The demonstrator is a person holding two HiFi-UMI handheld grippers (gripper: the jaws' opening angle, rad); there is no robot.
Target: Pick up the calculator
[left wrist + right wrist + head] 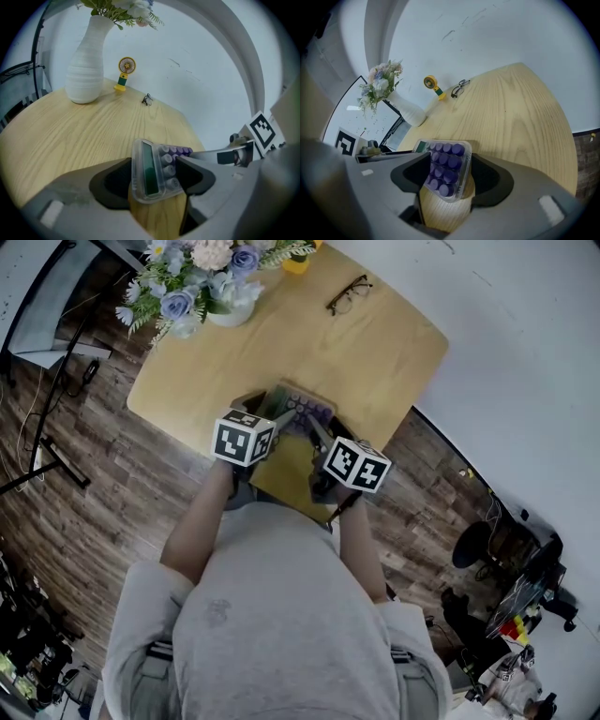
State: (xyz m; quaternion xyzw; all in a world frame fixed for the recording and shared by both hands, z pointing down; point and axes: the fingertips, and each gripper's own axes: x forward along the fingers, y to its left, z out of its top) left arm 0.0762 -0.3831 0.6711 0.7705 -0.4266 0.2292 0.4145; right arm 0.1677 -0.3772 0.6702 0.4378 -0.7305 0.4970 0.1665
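Gripping the calculator [152,171] from both ends above the near edge of the wooden table [375,343].

Both forearms reach forward from the torso and converge. The left gripper [153,177] is clamped across the display end and the right gripper [449,177] across the purple keys, so each claw grasps the calculator, which sits tilted between them. Whether it touches the wood cannot be told. Farther back stand a flower vase [211,282], eyeglasses [348,293] and a small yellow fan [126,70].

Calculator [302,412] fills both jaws; open tabletop [375,362] beyond, vase [228,315] and glasses [348,293] far back.
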